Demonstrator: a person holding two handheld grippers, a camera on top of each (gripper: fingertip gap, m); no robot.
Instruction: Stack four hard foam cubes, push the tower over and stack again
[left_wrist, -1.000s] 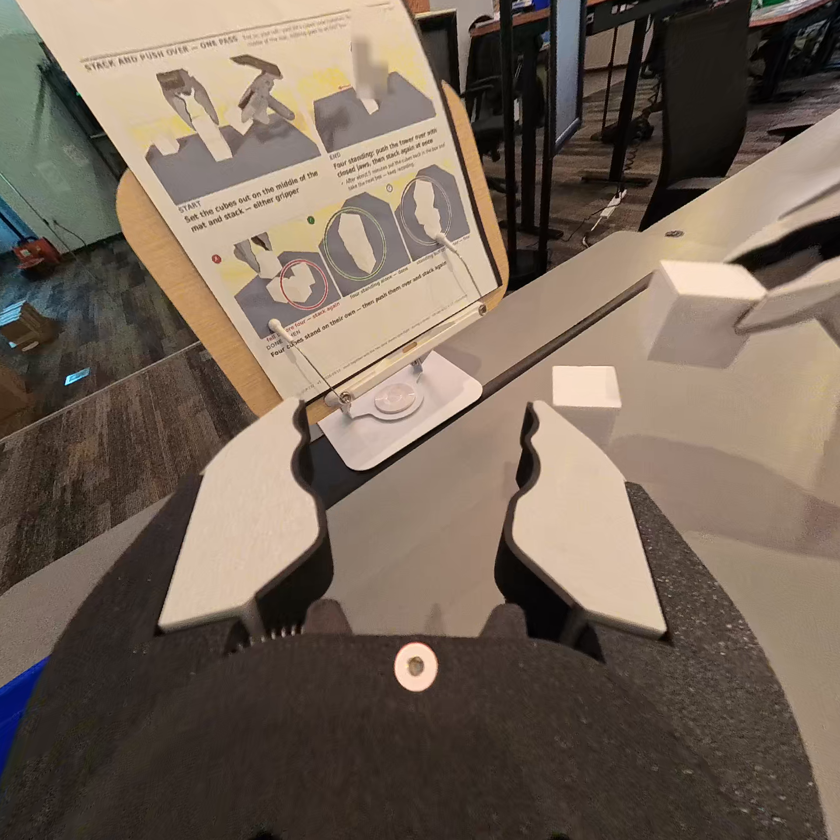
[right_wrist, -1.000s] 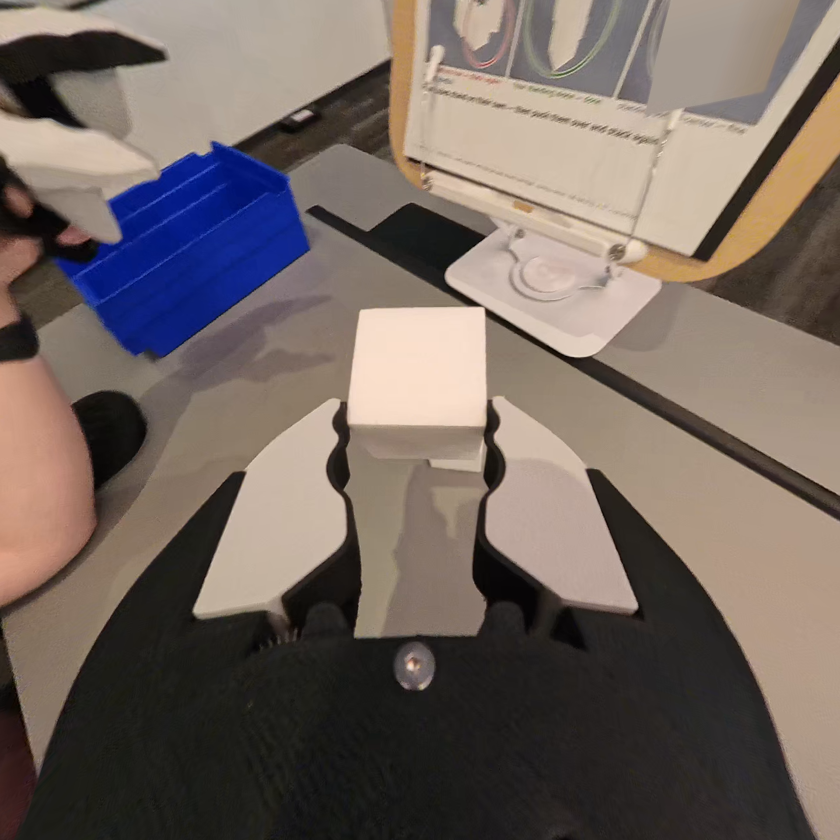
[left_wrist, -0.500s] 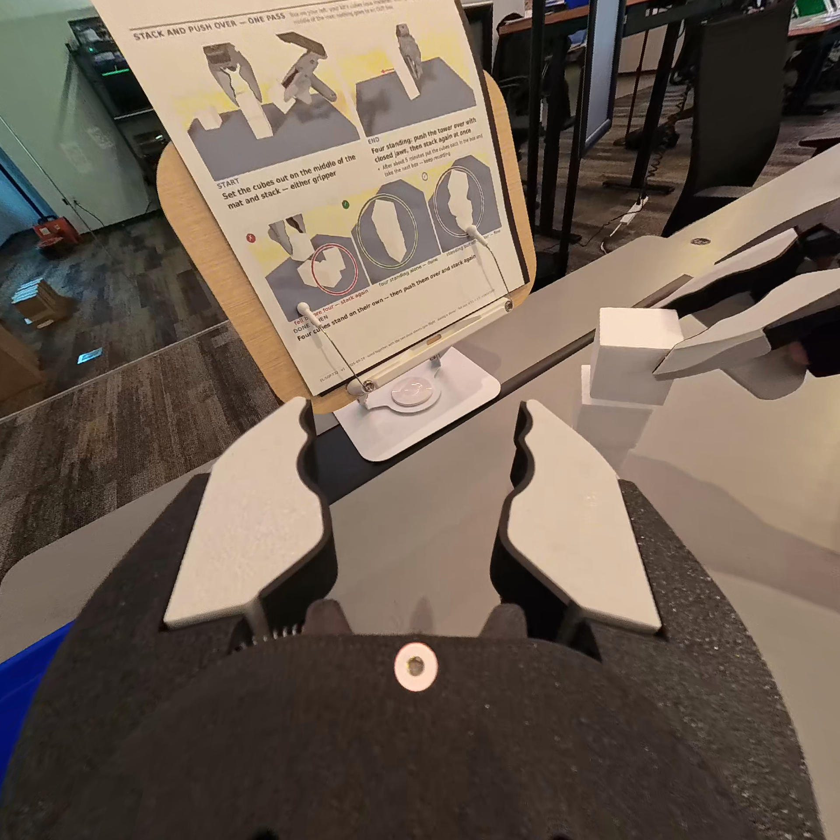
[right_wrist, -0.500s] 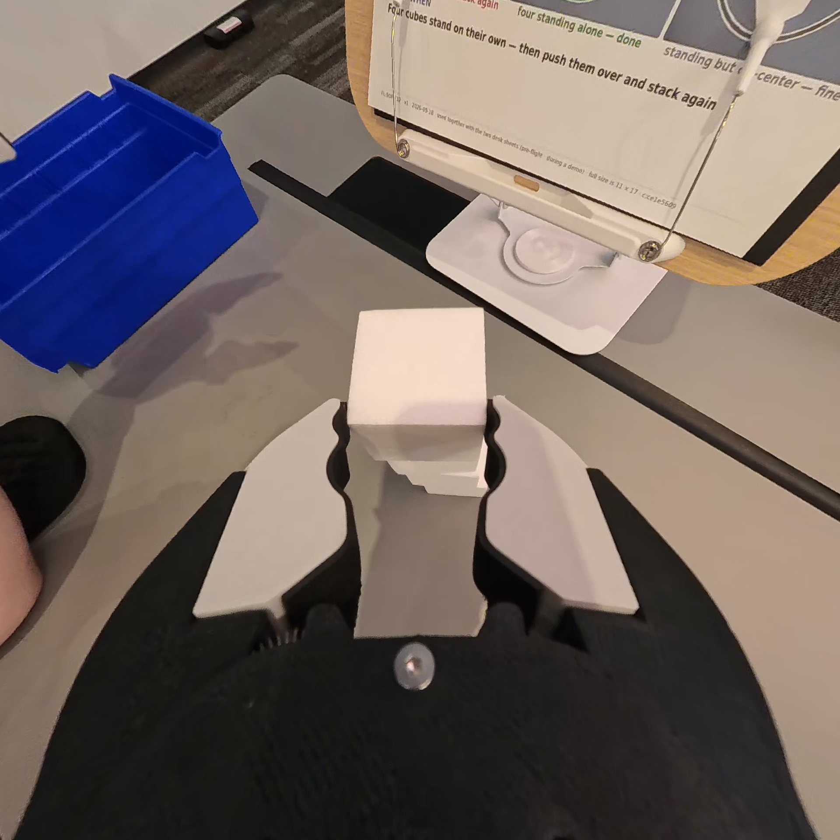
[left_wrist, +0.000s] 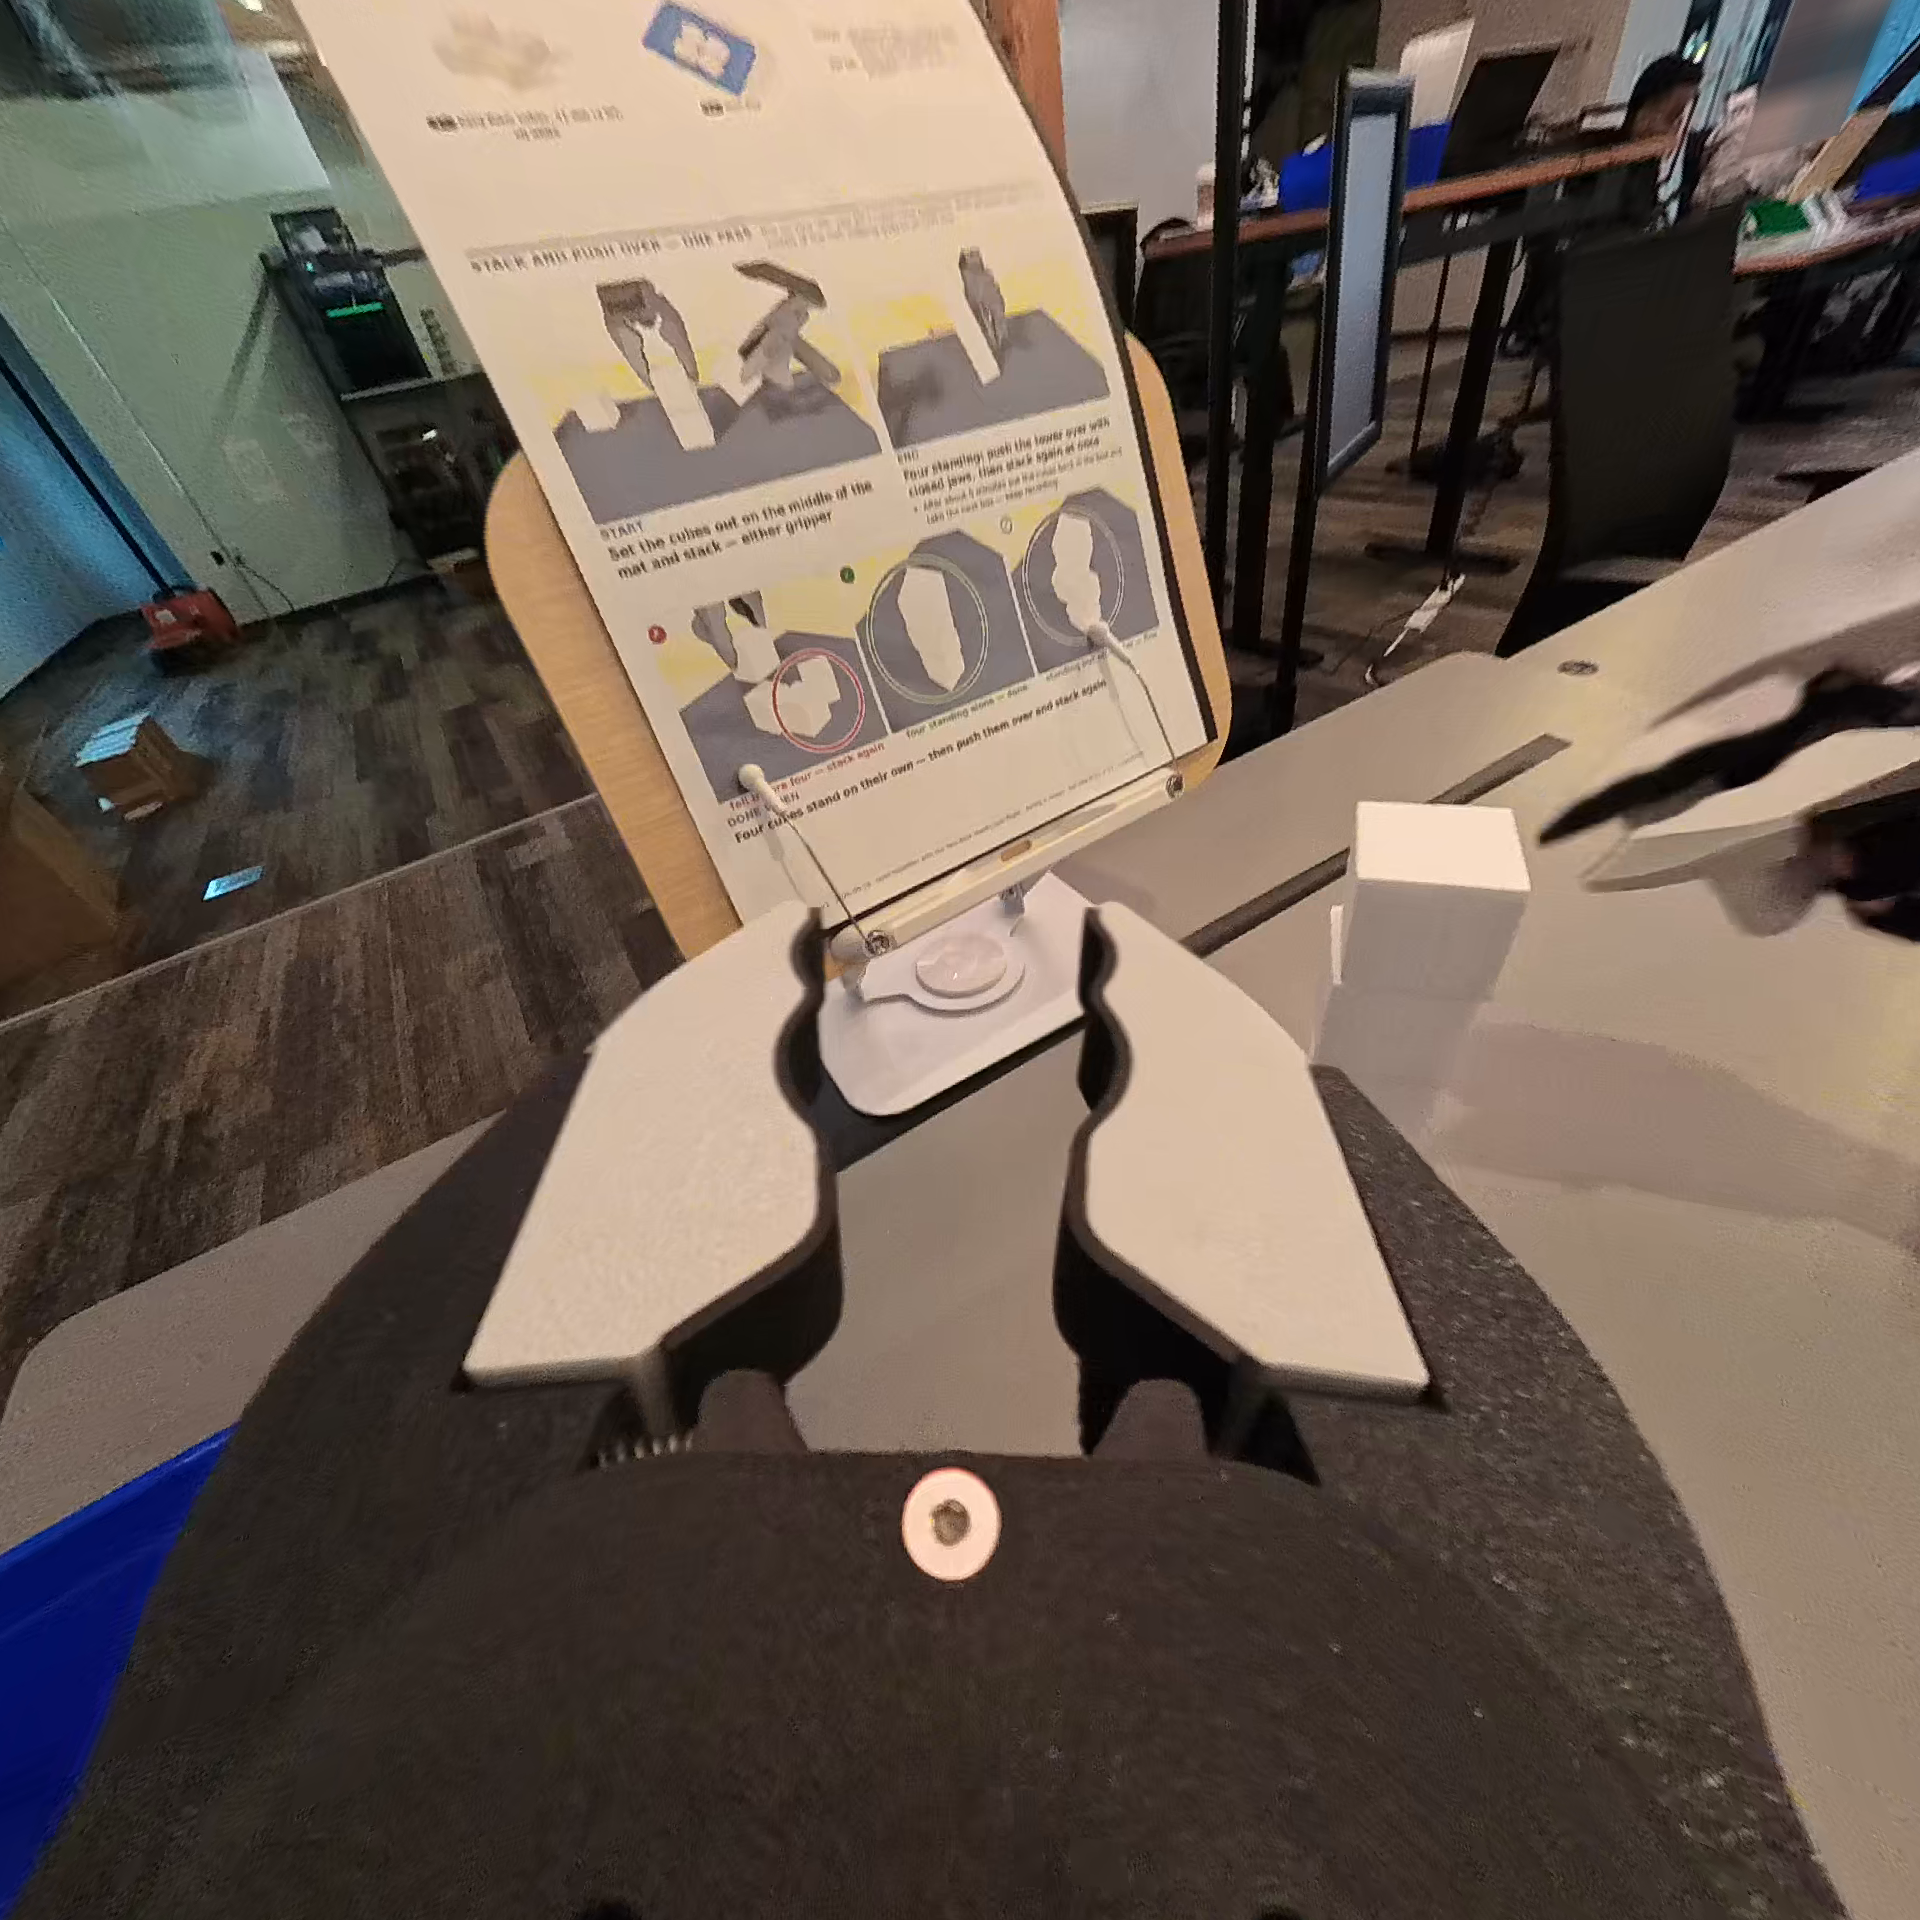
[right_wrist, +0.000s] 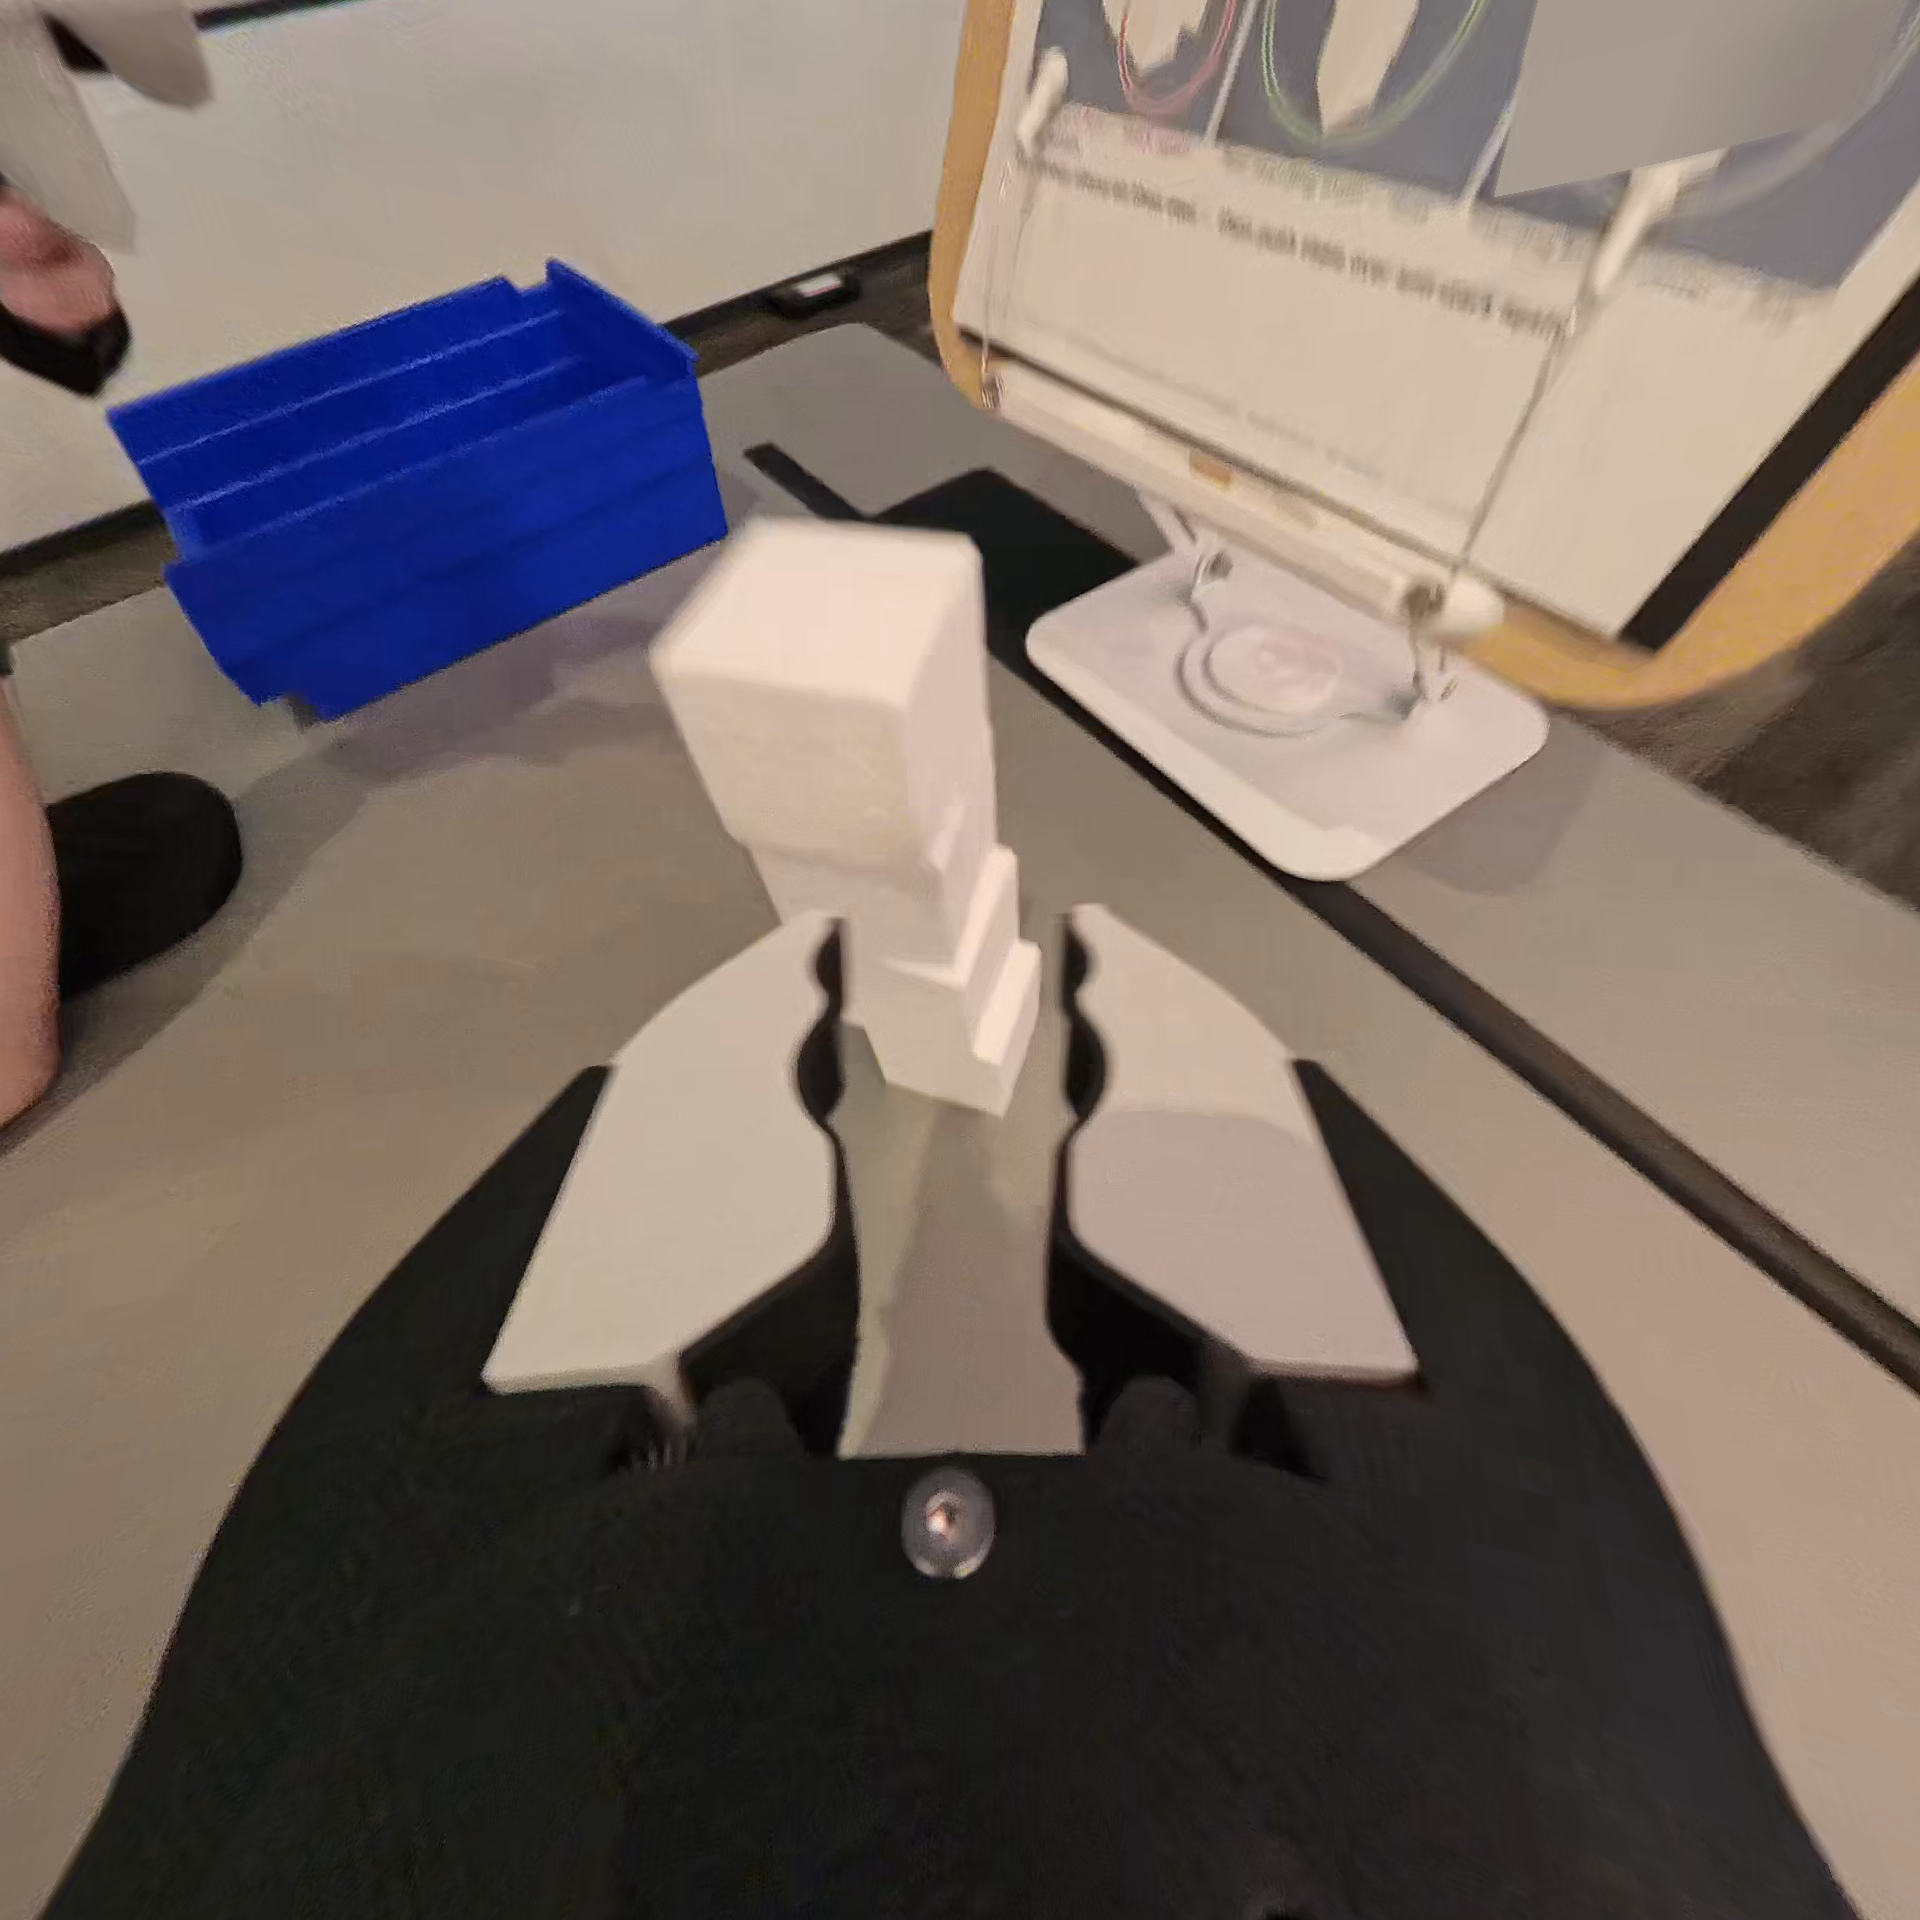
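The right gripper (right_wrist: 951, 997) is hanging above the table (right_wrist: 520, 935) with its jaws parted to a moderate gap and nothing between them; the lower cubes of the tower (right_wrist: 883, 831) are showing through that gap, with clear space on both sides. The left gripper (left_wrist: 940, 1023) is also standing open and empty, pointing toward the white stand (left_wrist: 935, 1029) that is propping up an instruction sheet (left_wrist: 831, 468) at the table's far edge. The tower is standing free in the middle of the table, its white foam cubes stepped slightly out of line; I am counting about four, though blur is softening the seams. A blue bin (right_wrist: 416, 499) is sitting toward the far left corner. Judging from this, the stacking step is ending and the push-over is coming: it is calling for closed jaws and a sideways nudge high on the tower.
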